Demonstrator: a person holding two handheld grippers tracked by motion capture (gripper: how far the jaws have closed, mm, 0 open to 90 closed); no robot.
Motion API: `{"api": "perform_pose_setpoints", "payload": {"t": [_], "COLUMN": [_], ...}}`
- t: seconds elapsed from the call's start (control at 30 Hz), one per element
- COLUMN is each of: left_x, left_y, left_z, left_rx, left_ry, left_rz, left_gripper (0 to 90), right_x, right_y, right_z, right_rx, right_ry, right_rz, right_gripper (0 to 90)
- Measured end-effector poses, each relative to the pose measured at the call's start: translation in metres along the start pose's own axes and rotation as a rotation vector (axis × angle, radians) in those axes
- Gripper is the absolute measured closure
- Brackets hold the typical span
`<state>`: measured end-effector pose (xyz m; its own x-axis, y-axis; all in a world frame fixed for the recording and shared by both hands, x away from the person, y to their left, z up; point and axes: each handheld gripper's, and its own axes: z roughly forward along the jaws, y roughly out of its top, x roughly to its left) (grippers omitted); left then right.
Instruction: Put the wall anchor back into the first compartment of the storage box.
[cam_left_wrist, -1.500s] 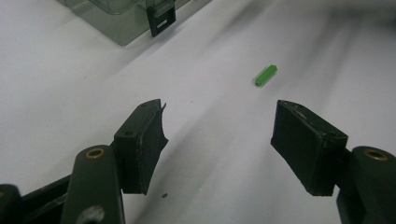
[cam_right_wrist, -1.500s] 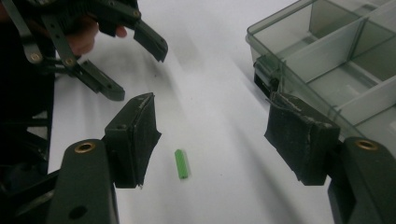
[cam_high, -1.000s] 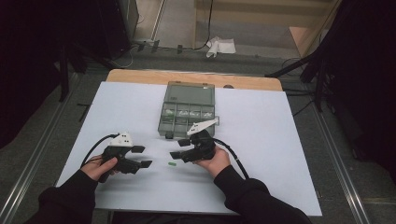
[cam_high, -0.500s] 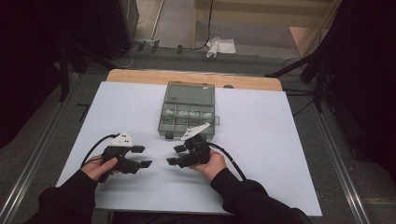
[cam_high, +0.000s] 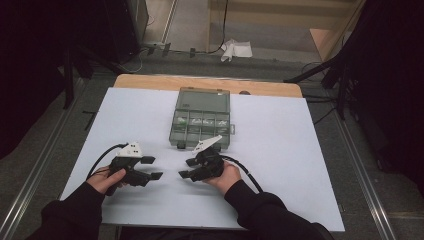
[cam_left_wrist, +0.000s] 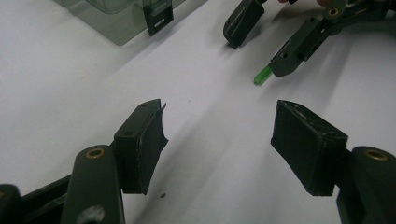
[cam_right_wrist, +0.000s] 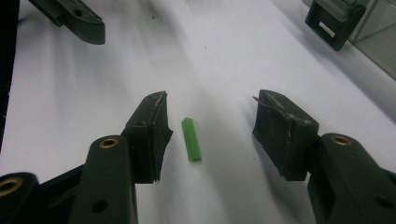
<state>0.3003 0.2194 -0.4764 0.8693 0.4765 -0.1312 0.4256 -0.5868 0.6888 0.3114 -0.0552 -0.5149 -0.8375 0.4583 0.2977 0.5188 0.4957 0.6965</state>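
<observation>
Right gripper (cam_right_wrist: 210, 128) is straddling a small green peg (cam_right_wrist: 192, 139) lying flat on the white bench (cam_high: 300, 150), just in front of the closed clear compartment box (cam_high: 201, 120). Its jaws have just been closing, but the pads are not touching the peg yet: there is a gap on both sides, and the peg is sitting nearer the pad on the left of the right gripper view. From the left gripper view the same green peg (cam_left_wrist: 262, 75) is poking out past one jaw of the right gripper (cam_left_wrist: 261, 44).

Left gripper (cam_high: 152, 168) is sitting spread wide and holding nothing, parked on the bench beside the right one.

My read on doing the pick well:
- Peg is running roughly along the jaw direction, so the pads should be closing on its long flat sides. That is a good orientation; keep the wrist from rolling.
- It is off-centre. Shift the gripper slightly so both pads are landing together, otherwise the near pad is likely pushing the peg sideways or spinning it before the far one arrives.
- Keep the pad tips low, close to the bench, since the peg is thin and could be slipping under them.
- Close slowly and lift straight up once it is pinched.
- Box latch (cam_right_wrist: 334, 24) is looking shut, so the free left gripper is probably needed for opening it.
</observation>
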Motion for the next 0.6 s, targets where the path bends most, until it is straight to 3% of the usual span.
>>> {"api": "perform_pose_setpoints", "payload": {"t": [0.13,0.23,0.33,0.47,0.6], "left_x": [0.0,0.0,0.0,0.0,0.0], "left_y": [0.0,0.0,0.0,0.0,0.0], "left_z": [0.0,0.0,0.0,0.0,0.001], "left_rx": [-0.002,-0.001,-0.001,-0.002,0.001], "left_ry": [-0.001,0.0,0.0,0.0,0.0], "left_rz": [0.0,-0.001,0.0,-0.002,0.0], "left_gripper": [33.0,33.0,33.0,33.0,33.0], "right_x": [0.002,0.006,0.007,0.009,0.012], "right_y": [-0.002,-0.002,-0.001,-0.001,-0.002], "right_z": [-0.001,-0.001,-0.001,-0.001,0.001], "right_rx": [-0.004,0.014,0.023,0.036,0.04], "right_ry": [0.009,-0.023,-0.022,-0.014,-0.031], "right_rz": [0.007,-0.009,-0.003,-0.006,-0.017], "right_gripper": [51.6,61.1,67.5,70.4,78.7]}}
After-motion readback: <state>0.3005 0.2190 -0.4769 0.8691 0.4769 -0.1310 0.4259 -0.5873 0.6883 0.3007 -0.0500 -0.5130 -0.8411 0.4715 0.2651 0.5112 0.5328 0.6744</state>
